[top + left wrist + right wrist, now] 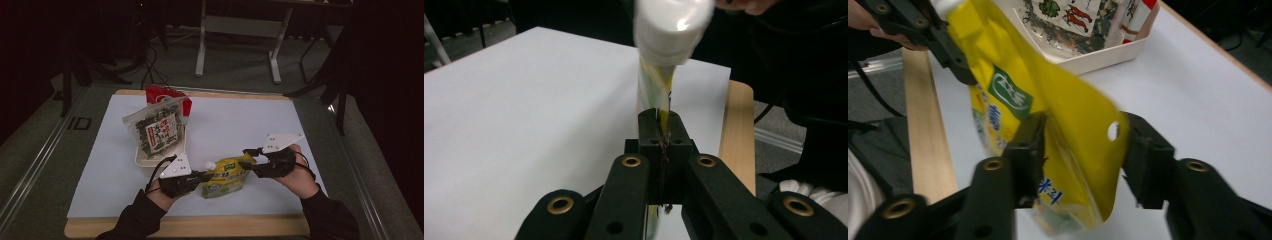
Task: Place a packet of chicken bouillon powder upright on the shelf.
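The yellow soft plastic spouted pouch (pixel 226 176) is clamped by the left gripper (pixel 206 175) near its white cap; the right gripper (pixel 246 165) is held apart around its corner.

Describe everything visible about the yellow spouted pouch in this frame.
The yellow pouch is a soft, glossy refill pack with a white screw cap, green and blue print and a punched hole in one corner. It hangs upright just above the white mat, in front of the tray. The left gripper is shut on its edge below the cap; the right gripper straddles the holed corner, jaws parted, not pressing.
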Motion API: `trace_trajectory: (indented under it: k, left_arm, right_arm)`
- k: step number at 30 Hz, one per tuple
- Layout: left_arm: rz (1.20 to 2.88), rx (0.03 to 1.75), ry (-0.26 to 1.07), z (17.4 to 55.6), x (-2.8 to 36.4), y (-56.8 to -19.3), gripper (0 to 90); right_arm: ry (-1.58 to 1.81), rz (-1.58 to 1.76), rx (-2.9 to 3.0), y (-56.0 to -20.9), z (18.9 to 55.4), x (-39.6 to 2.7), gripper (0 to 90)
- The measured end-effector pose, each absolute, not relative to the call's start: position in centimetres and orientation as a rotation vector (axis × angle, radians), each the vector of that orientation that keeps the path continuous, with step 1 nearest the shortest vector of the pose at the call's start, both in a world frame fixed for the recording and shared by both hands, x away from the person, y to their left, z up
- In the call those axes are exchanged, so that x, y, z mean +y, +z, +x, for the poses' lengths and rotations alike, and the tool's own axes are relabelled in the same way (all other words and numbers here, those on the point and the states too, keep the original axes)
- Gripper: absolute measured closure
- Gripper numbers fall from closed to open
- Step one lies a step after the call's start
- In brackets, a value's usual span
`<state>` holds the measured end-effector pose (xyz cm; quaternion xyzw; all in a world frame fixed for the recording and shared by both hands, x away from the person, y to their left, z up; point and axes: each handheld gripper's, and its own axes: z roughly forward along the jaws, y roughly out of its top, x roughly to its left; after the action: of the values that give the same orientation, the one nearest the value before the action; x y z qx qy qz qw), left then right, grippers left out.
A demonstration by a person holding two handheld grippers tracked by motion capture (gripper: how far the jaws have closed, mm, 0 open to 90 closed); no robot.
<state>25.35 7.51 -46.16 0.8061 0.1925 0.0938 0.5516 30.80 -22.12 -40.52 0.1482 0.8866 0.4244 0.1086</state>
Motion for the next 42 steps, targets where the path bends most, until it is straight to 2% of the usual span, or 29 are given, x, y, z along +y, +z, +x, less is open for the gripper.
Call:
trace_trajectory:
  k: [4,6,10,12,13,19,27,36,38,42]
  left_arm:
    - [1.901,0.435,0.238,25.0,7.5,-45.8,90.0]
    - [1.895,0.437,0.237,25.0,7.6,-45.8,90.0]
    - [1.899,0.462,0.237,25.2,7.9,-45.8,90.0]
    - [1.897,0.476,0.233,25.4,8.2,-45.8,90.0]
    - [1.898,0.477,0.226,25.4,8.2,-45.8,90.0]
    - [1.877,0.482,0.197,25.3,8.9,-45.9,87.4]
    - [1.832,0.557,0.286,23.9,10.4,-45.6,54.4]
    - [1.818,0.664,0.288,22.5,12.4,-46.4,17.4]
    - [1.833,0.685,0.302,22.2,12.6,-46.8,15.2]
    - [1.825,0.702,0.301,21.5,12.9,-47.7,4.3]
  right_arm:
    - [1.249,0.462,2.641,-41.0,31.1,-22.1,48.3]
    - [1.259,0.454,2.652,-41.1,31.1,-22.1,54.0]
    - [1.265,0.401,2.687,-41.0,31.0,-22.1,76.0]
    - [1.265,0.361,2.694,-40.8,30.8,-22.1,81.2]
    - [1.261,0.343,2.704,-40.7,30.6,-22.0,87.3]
    - [1.256,0.234,2.718,-39.9,30.1,-21.6,89.9]
    - [1.316,0.191,2.697,-38.4,30.2,-20.9,90.0]
    - [1.38,0.163,2.625,-36.1,31.5,-19.4,90.0]
    - [1.388,0.159,2.621,-35.8,31.8,-19.0,90.0]
    - [1.408,0.136,2.613,-35.3,32.3,-17.9,90.0]
